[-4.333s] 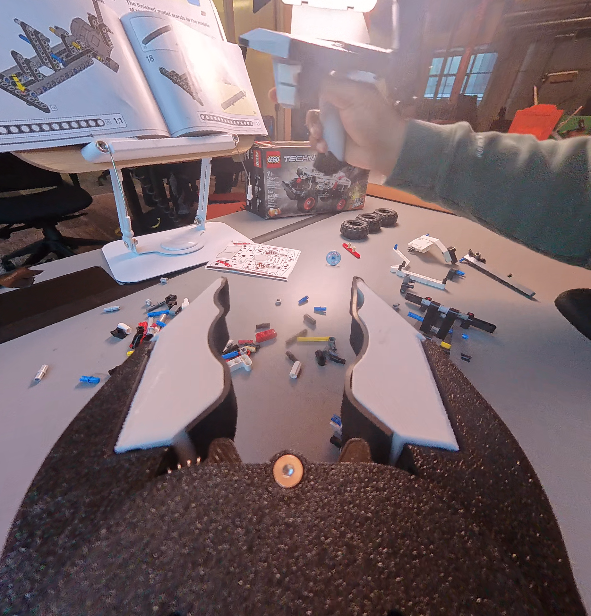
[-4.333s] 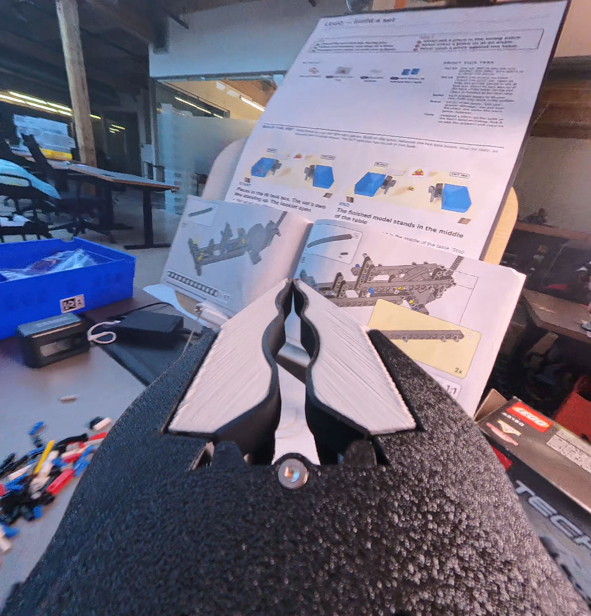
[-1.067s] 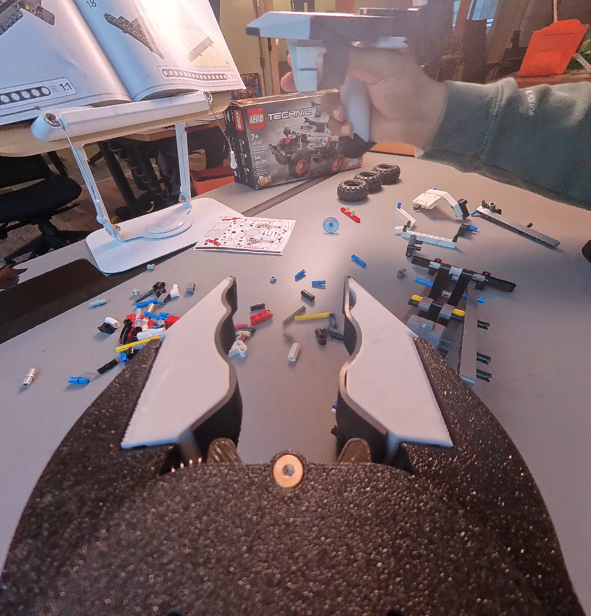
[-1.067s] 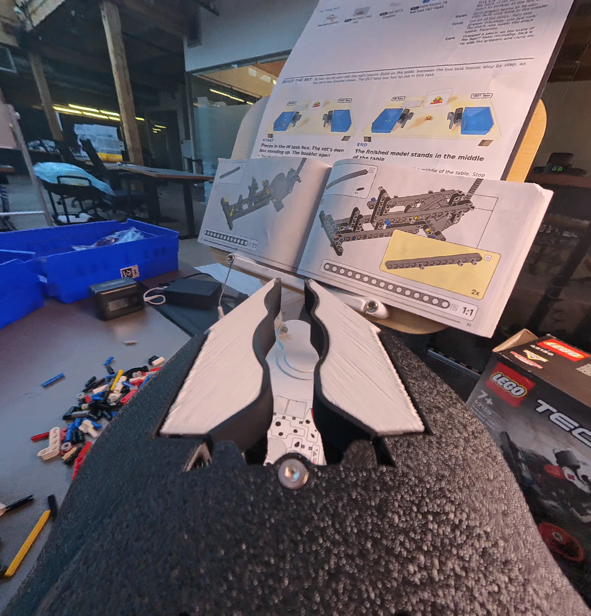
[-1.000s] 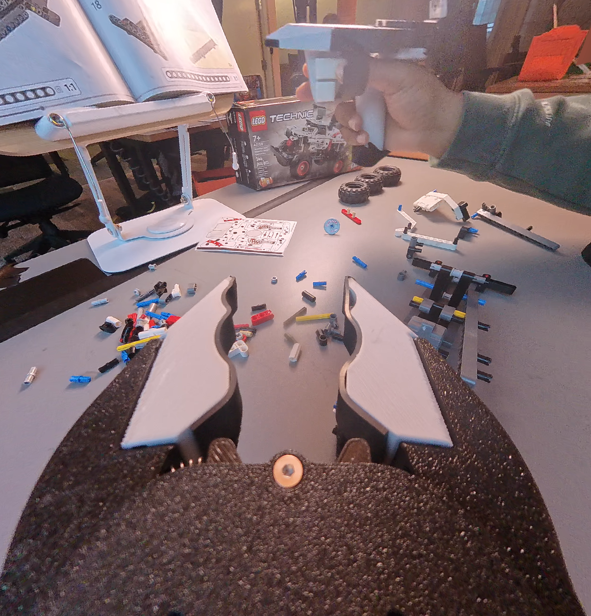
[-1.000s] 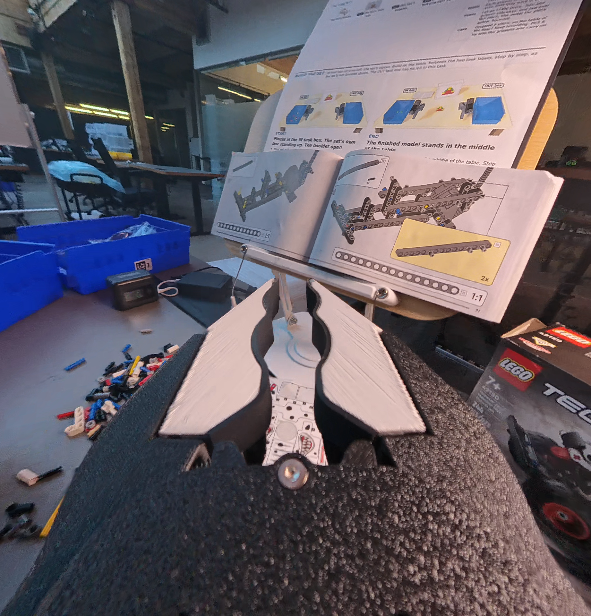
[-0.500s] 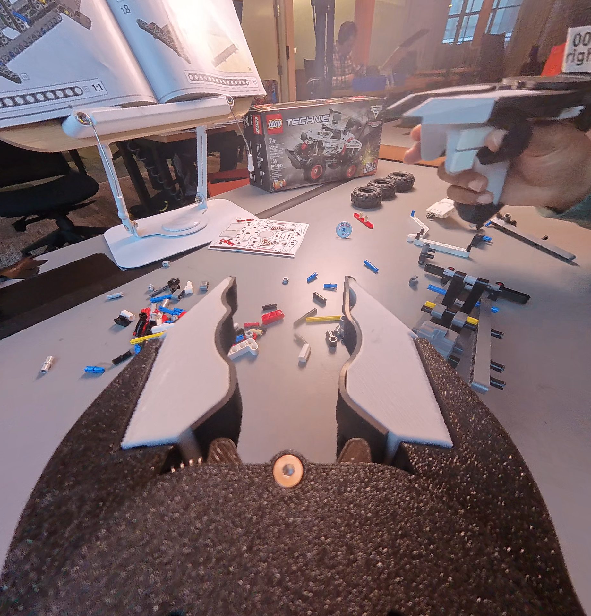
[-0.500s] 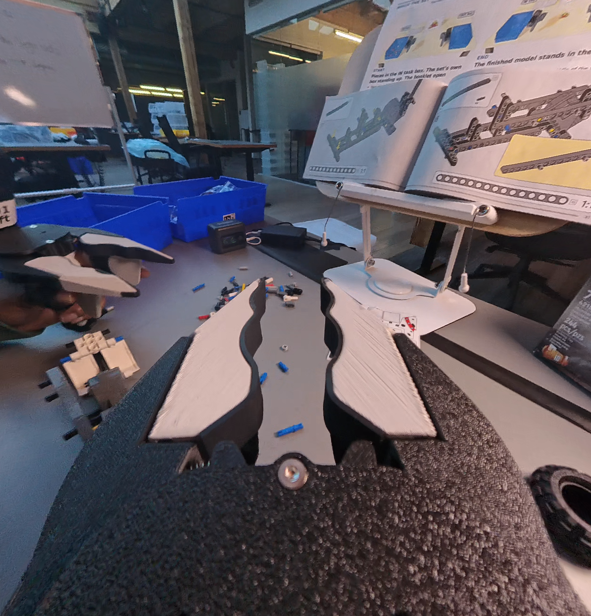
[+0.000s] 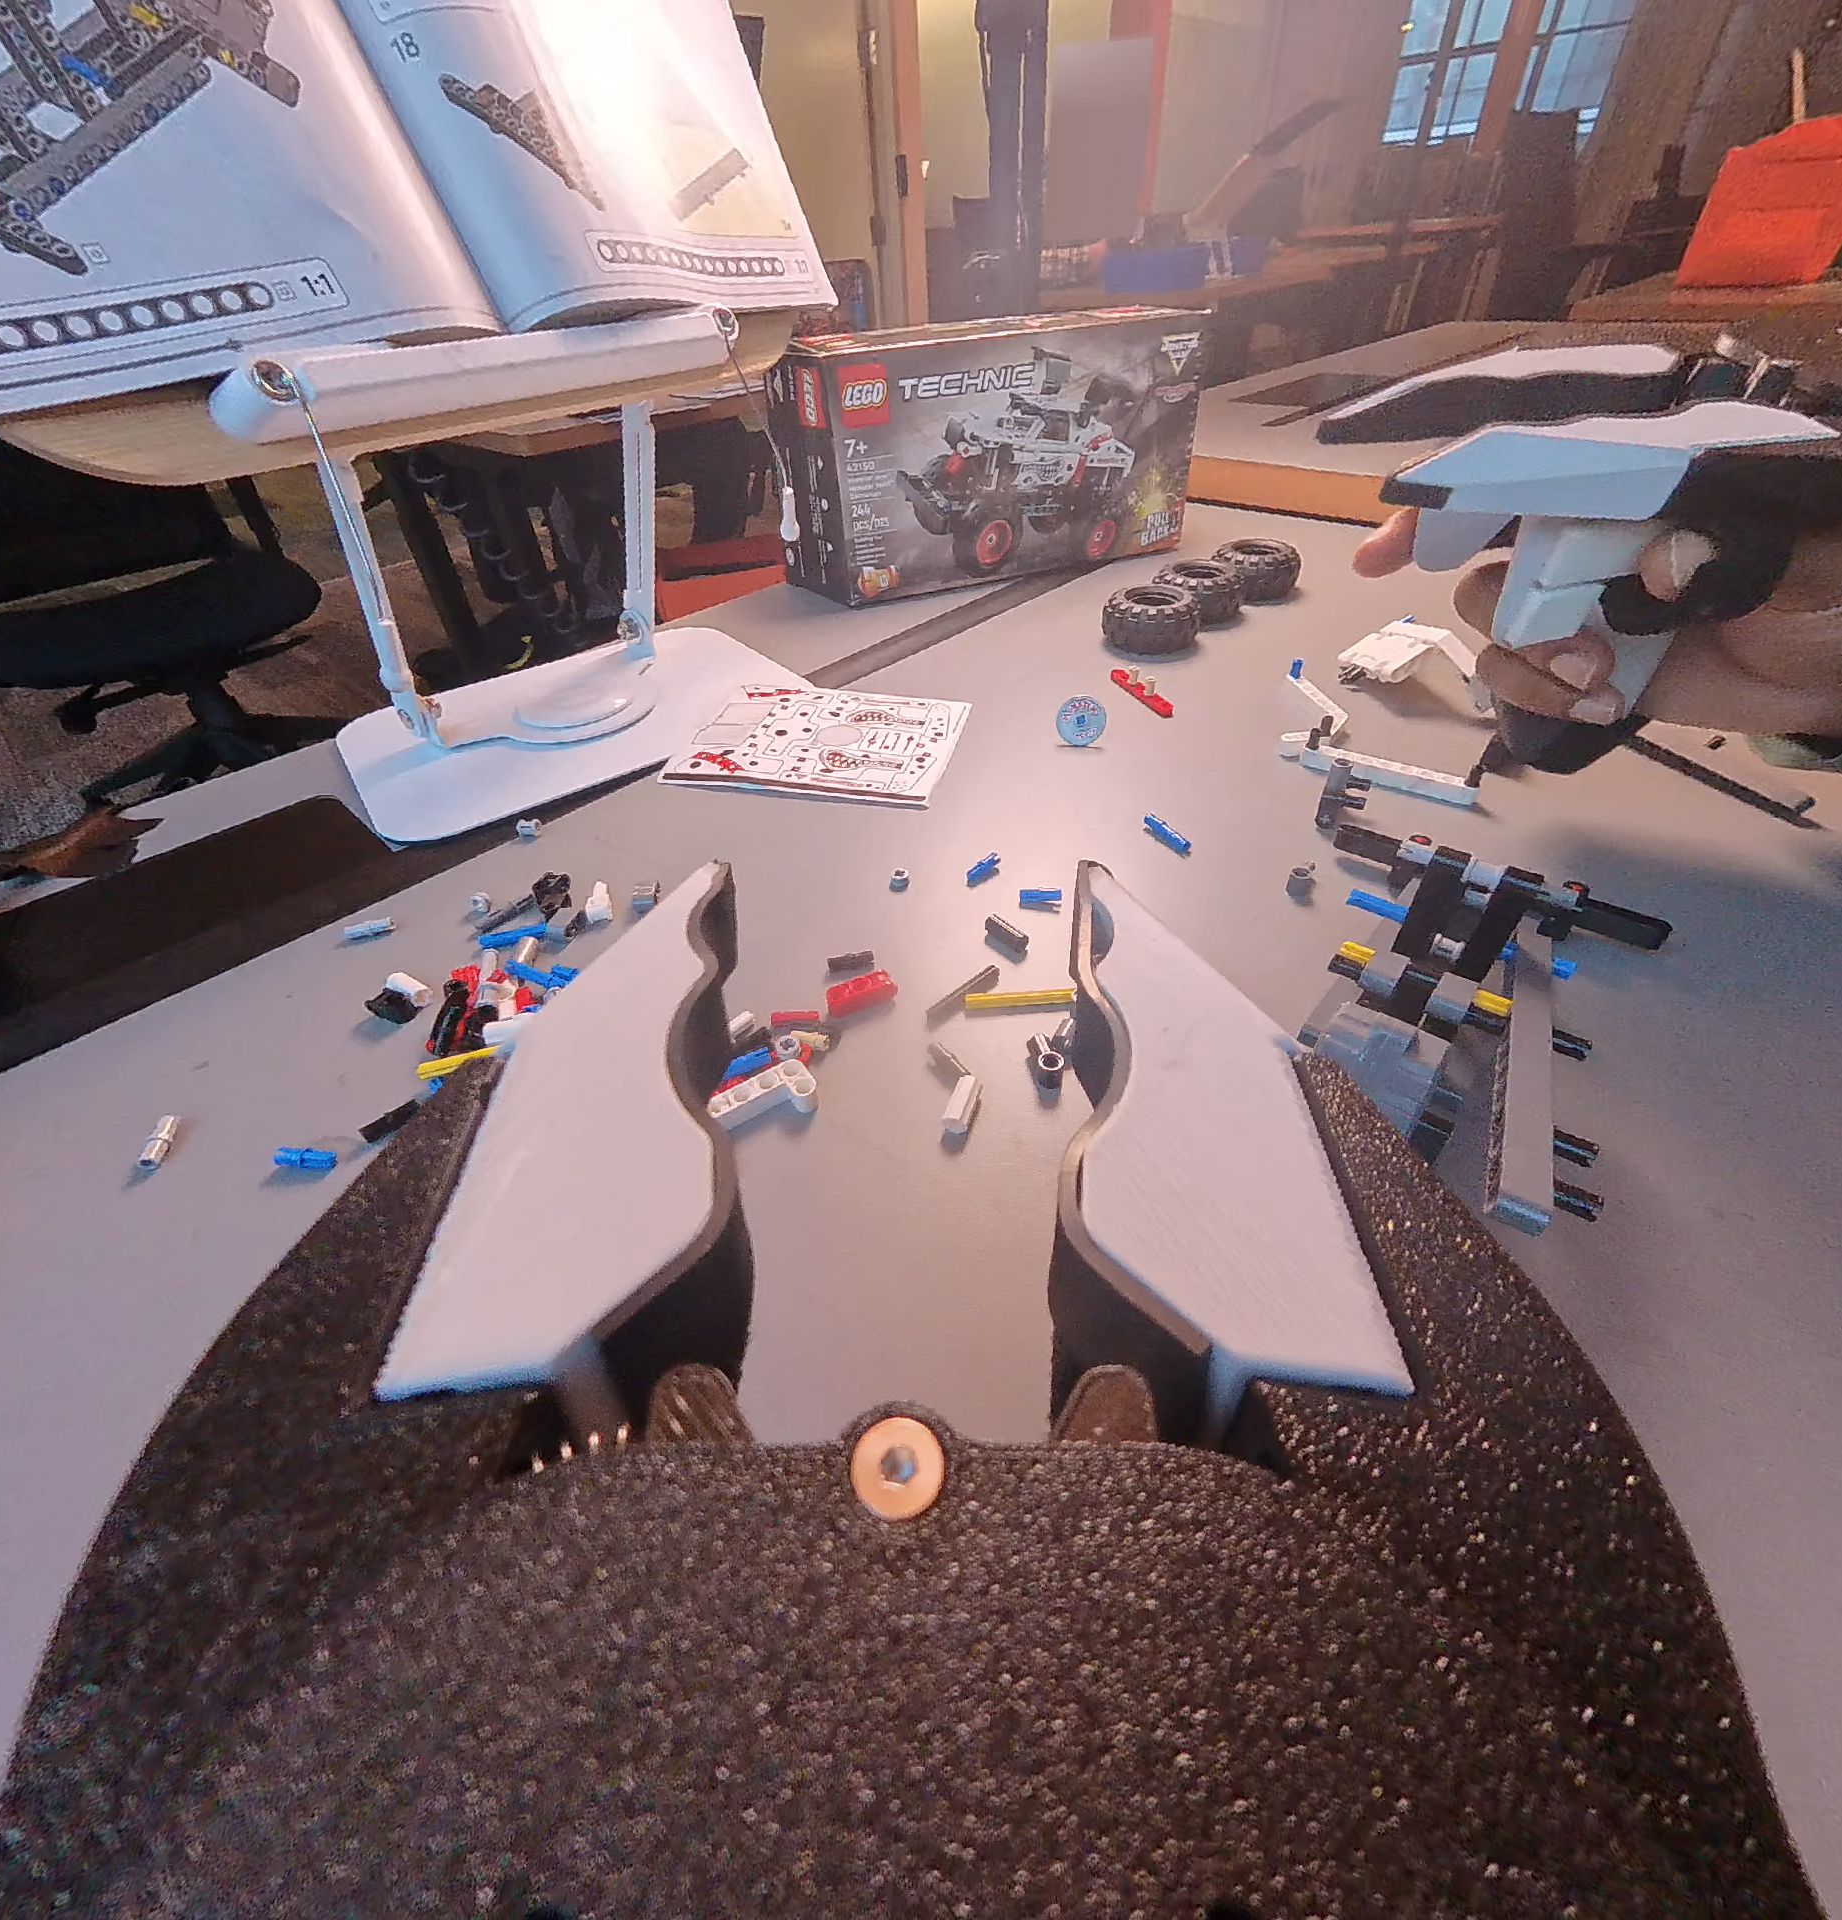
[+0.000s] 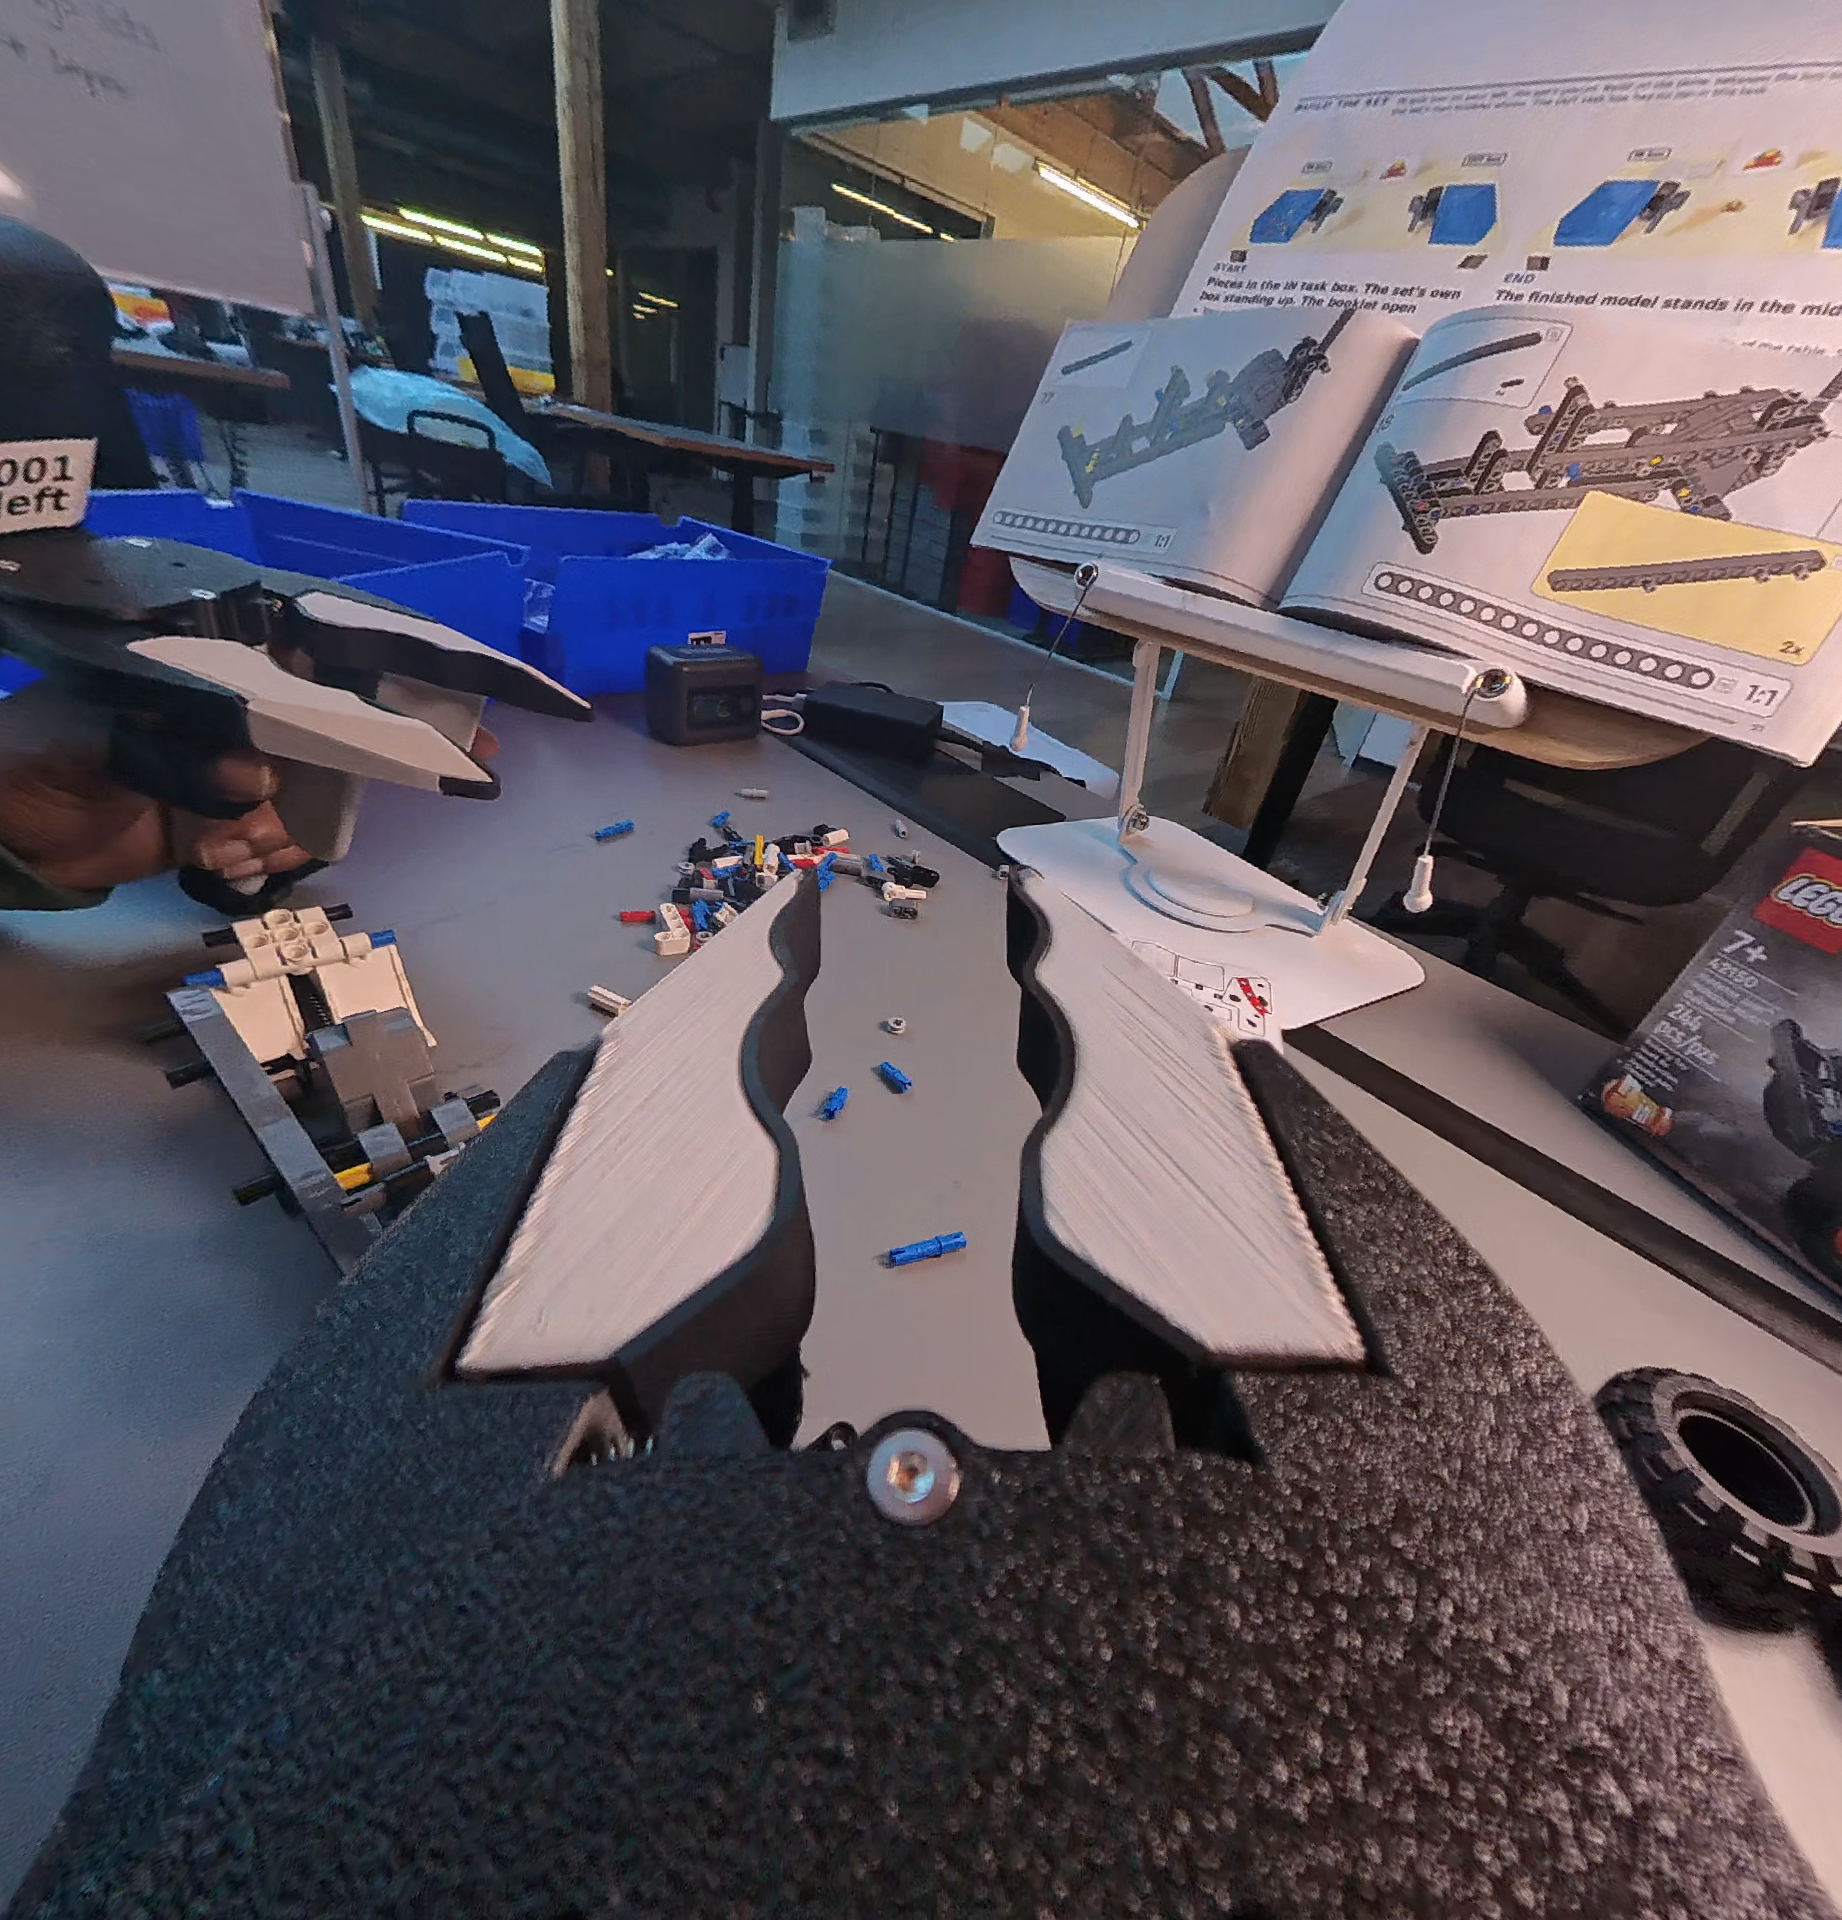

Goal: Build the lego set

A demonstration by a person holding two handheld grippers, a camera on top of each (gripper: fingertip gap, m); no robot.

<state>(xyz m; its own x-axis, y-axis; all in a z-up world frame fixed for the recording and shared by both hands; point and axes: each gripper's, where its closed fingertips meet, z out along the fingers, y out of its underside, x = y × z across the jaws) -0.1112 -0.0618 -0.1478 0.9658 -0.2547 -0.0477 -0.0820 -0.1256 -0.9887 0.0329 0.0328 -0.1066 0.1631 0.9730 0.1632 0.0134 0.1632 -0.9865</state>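
1. Both handheld grippers hover empty over a grey tabletop strewn with toy-brick parts; the left gripper has its jaws spread wide, with nothing between them.
2. The right gripper also shows parted jaws, holding nothing, with three small blue plastic pins lying on the table beneath the gap.
3. The half-built grey, black and white chassis frame lies flat to the right of the left gripper, near a scatter of small red, blue, black and white loose pieces.
4. An open paper instruction booklet rests on a white book stand, beside the printed cardboard set box and three black rubber tyres.
5. Likely risks: tiny pins could skid or roll when nudged by a jaw tip, and a careless sweep could scatter the pile or jolt the frame's protruding pegs loose.
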